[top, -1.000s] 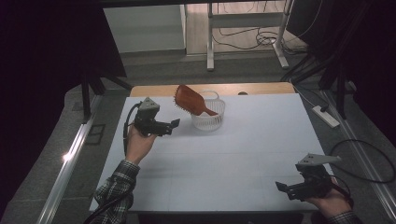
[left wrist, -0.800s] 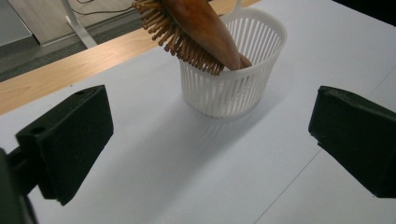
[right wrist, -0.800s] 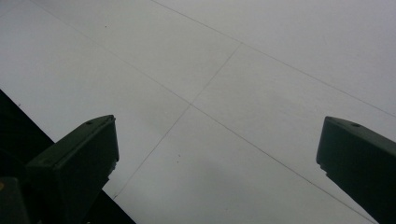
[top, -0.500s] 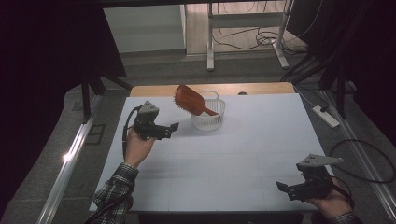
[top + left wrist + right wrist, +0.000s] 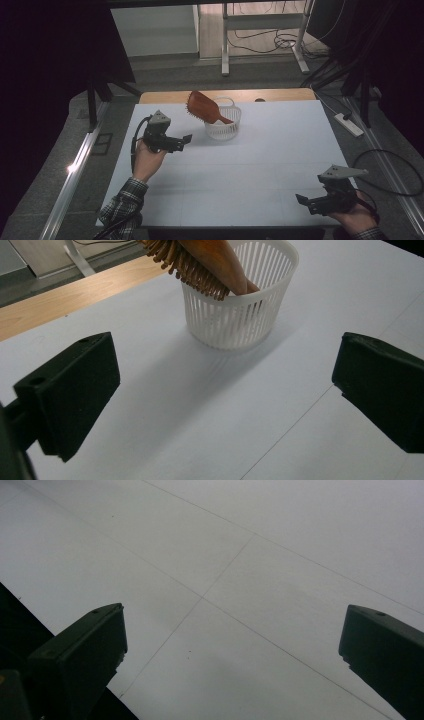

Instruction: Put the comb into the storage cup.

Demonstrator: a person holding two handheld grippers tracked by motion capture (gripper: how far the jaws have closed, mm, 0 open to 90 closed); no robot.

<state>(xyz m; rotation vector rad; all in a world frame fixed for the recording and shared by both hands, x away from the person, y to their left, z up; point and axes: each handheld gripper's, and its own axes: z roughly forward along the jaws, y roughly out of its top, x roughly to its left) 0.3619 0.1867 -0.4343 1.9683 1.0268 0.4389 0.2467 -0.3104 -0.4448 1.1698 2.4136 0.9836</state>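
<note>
Nothing here carries any writing that can be read. The white basket near the table's far edge and the brown hairbrush leaning in it bear no label, brand or number. The left gripper and right gripper show plain black housings without markings. The tabletop has only thin seam lines, no print or signs.

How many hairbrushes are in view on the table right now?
1. The reddish-brown wooden paddle hairbrush stands handle-down in the white slotted plastic basket at the far middle of the white table, leaning left. The basket's bottom is partly hidden.
</note>
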